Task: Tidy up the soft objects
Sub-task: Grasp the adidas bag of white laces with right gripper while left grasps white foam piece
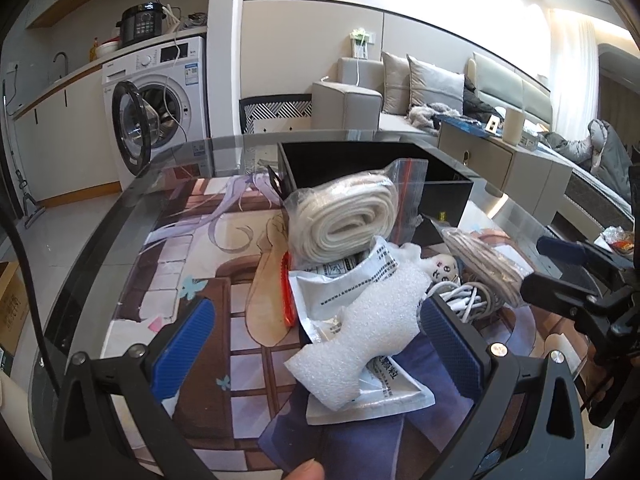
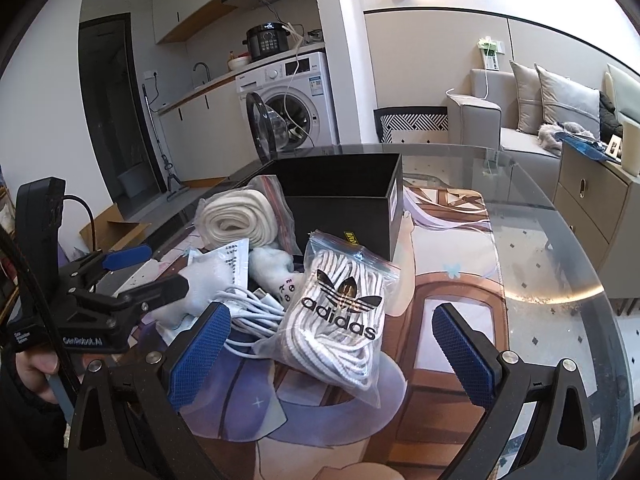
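Observation:
A pile of soft things lies on the picture mat before an open black box (image 1: 352, 160) (image 2: 340, 196). A bagged roll of cream webbing (image 1: 344, 216) (image 2: 236, 216) leans by the box. A white foam piece (image 1: 360, 328) lies on a printed pouch (image 1: 376, 388). A zip bag of white laces marked adidas (image 2: 340, 316) (image 1: 484, 264) lies beside a white cable coil (image 2: 248, 312) (image 1: 468, 296). My left gripper (image 1: 316, 344) is open, its fingers either side of the foam piece. My right gripper (image 2: 332, 352) is open around the laces bag.
The round glass table (image 2: 560, 272) carries the mat. A small white doll (image 1: 444, 268) lies in the pile. A washing machine (image 1: 160, 92) with its door open, a sofa (image 2: 520, 120) and a cabinet (image 2: 592, 196) stand beyond.

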A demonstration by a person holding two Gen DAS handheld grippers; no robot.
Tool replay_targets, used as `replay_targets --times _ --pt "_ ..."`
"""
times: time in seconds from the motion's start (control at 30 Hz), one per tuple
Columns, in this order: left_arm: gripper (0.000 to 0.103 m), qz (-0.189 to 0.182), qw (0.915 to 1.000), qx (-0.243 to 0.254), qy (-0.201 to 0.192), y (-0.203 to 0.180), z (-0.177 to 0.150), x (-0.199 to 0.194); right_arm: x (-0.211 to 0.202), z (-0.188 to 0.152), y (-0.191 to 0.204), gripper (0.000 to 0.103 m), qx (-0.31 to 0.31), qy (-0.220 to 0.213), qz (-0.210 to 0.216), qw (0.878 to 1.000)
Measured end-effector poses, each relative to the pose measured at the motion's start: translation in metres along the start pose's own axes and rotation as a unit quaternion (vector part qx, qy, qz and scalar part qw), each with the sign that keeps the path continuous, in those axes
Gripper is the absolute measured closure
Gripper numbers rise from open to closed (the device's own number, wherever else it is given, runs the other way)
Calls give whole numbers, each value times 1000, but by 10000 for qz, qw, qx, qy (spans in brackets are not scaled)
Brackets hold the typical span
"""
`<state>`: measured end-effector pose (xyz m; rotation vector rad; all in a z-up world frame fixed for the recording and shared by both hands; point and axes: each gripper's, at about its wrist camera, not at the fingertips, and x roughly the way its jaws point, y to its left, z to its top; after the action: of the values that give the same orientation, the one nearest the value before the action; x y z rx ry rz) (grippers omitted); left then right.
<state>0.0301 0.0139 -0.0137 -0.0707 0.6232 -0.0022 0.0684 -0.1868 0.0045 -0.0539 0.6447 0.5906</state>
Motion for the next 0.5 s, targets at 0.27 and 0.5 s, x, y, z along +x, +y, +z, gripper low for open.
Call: replay_targets --times 0.27,0.5 --pt "0 -26 9998 46 196 -3 -4 9 16 5 -7 0 138 212 -206 9995" --pt "0 -24 9995 -59 301 1 -6 13 33 9 -16 0 395 474 -217 9979"
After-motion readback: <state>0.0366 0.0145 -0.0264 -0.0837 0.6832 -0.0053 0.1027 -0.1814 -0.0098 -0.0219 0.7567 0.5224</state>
